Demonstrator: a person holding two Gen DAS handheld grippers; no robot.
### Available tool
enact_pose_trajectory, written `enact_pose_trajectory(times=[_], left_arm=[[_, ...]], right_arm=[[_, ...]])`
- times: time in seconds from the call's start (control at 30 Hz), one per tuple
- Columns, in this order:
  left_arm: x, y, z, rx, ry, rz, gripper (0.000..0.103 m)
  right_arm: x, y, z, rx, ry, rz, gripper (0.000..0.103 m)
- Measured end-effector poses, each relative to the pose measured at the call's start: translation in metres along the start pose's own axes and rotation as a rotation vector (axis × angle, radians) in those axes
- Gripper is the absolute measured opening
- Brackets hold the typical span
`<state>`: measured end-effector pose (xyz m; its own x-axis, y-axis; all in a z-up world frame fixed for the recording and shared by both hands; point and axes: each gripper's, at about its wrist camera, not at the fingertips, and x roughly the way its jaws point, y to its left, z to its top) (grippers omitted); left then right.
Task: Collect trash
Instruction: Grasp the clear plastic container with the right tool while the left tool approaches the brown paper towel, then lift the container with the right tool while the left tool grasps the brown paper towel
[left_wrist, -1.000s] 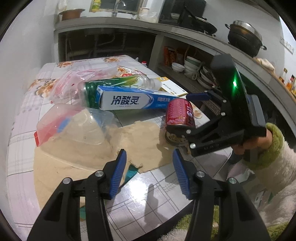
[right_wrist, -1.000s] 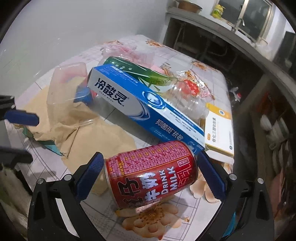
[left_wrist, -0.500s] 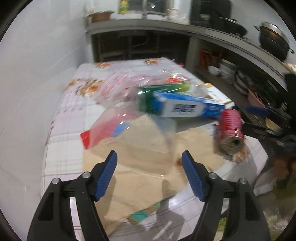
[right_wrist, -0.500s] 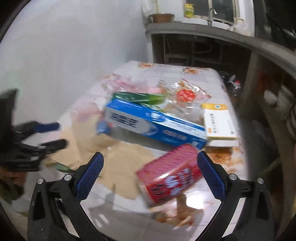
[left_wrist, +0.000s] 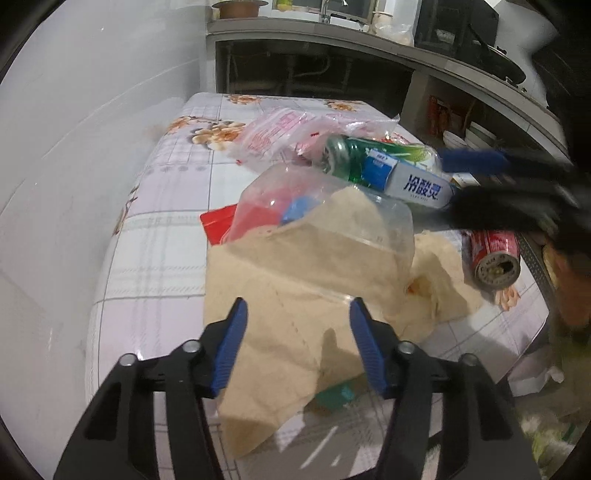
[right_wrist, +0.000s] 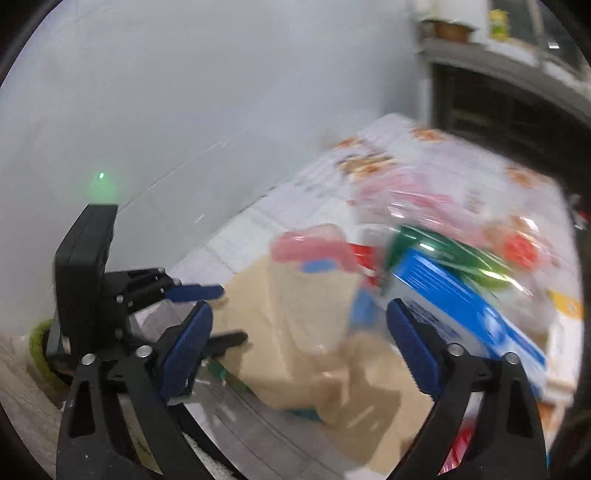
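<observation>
Nearest the viewer, the left gripper (left_wrist: 297, 332) hangs with its blue-padded jaws apart and nothing between them, poised just over the near edge of a sheet of tan paper (left_wrist: 295, 288) that lies crumpled on the tiled table (left_wrist: 155, 258). The paper looks light and soft; it would likely fold or tear under a pinch, so a raised crease or a free corner seems the best place to grip. Resting on the paper, just beyond the jaws, is a clear plastic container (left_wrist: 325, 221) with something red and blue showing through it. It appears thin and springy, probably slippery on its flat faces, so its rim seems the safer hold. To the right lies a red can (left_wrist: 495, 254) on its side with its open end toward the camera; it would likely be light, easy to roll, and best held across its round body. Further back sit a blue and white toothpaste box (left_wrist: 417, 184), stiff and easy to clamp on its long sides, a green can (left_wrist: 354, 155), and a pink plastic bag (left_wrist: 273, 136), limp and crinkly. The right gripper (right_wrist: 299, 350), seen blurred, is also spread wide and empty, above the same pile.
</observation>
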<state>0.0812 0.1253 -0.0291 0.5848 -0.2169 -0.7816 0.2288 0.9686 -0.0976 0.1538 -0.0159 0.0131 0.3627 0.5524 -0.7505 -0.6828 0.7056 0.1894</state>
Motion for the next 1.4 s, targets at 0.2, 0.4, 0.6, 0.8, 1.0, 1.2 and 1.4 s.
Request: enact_pose_trajectory(times=[0.2, 0.4, 0.6, 0.8, 1.0, 1.2, 1.4], left_arm=[[0.001, 0.002, -0.013, -0.004, 0.024, -0.02, 0.035], [0.0, 0.002, -0.021, 0.001, 0.027, -0.041, 0.03], [-0.001, 0.003, -0.021, -0.011, 0.024, -0.043, 0.029], [0.004, 0.006, -0.023, -0.019, 0.041, -0.028, 0.029], [0.004, 0.012, -0.025, -0.037, 0.053, -0.018, 0.029], [-0.007, 0.018, -0.012, -0.074, 0.001, -0.079, 0.051], [0.017, -0.006, 0.013, 0.01, 0.024, -0.054, 0.078]], right_arm=[[0.066, 0.011, 0.04, -0.108, 0.214, -0.051, 0.085], [0.108, 0.012, 0.044, -0.169, 0.361, -0.149, 0.086], [0.107, 0.011, 0.042, -0.162, 0.399, -0.163, 0.078], [0.094, 0.013, 0.048, -0.123, 0.325, -0.118, 0.077], [0.046, -0.002, 0.068, 0.022, 0.123, 0.008, 0.077], [-0.027, -0.036, 0.069, 0.214, -0.109, 0.082, 0.077], [-0.103, -0.054, 0.028, 0.347, -0.242, -0.005, 0.077]])
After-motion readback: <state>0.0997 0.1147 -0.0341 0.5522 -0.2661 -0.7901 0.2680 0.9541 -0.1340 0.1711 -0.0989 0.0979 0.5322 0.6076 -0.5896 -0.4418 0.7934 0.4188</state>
